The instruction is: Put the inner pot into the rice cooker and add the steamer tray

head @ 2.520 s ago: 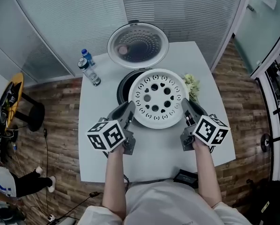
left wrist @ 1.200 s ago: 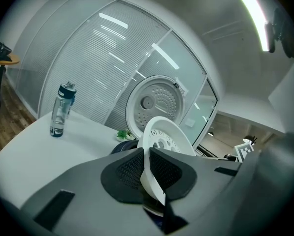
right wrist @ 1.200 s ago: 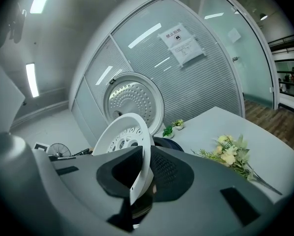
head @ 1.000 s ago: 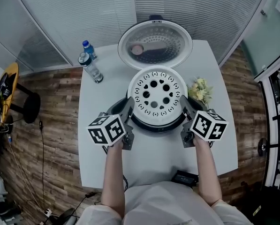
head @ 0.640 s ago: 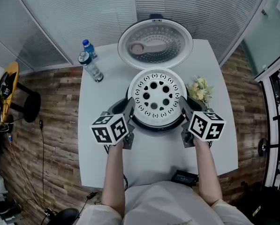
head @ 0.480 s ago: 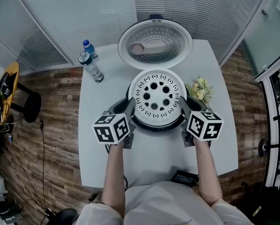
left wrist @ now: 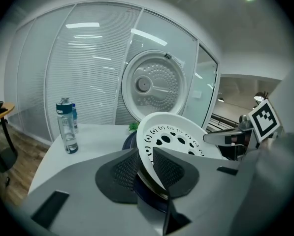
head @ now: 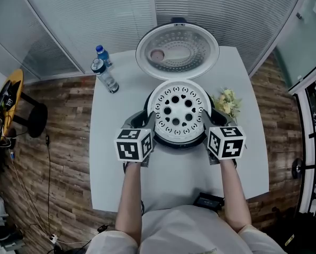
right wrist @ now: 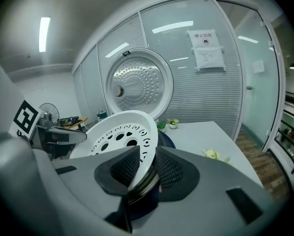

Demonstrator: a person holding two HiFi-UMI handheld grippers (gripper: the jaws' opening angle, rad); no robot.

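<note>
The white perforated plastic steamer tray (head: 179, 109) is sitting on the dark round rice cooker (head: 179, 143), with the metal inner pot (right wrist: 143, 187) seemingly seated beneath. The left gripper (left wrist: 146, 151) and right gripper (right wrist: 147, 148) are letting go, their jaws just opening around its rim.

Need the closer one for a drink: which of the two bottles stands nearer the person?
The clear bottle with the dark cap. The blue-capped bottle with the blue label stands just behind it, nearer the table's far edge.
</note>
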